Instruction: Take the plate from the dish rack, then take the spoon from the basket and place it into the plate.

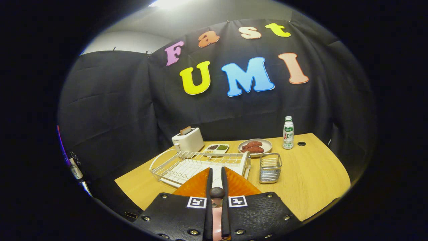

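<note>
An orange plate (240, 185) lies on the wooden table (314, 174) directly under my fingers, in front of the white wire dish rack (187, 165). My gripper (216, 174) is shut on the spoon (216, 179). The spoon shows as a pale strip running between the two fingers, over the middle of the plate. The metal mesh basket (270, 167) stands just right of the rack and beyond the plate's right edge, with nothing sticking out of it. The rack's slots look bare.
Behind the rack stand a white toaster (188, 140), a small divided dish (216, 148) and a plate of reddish food (254, 146). A small bottle (288, 133) stands at the back right near a hole (301, 143) in the table. Bare tabletop lies right of the basket.
</note>
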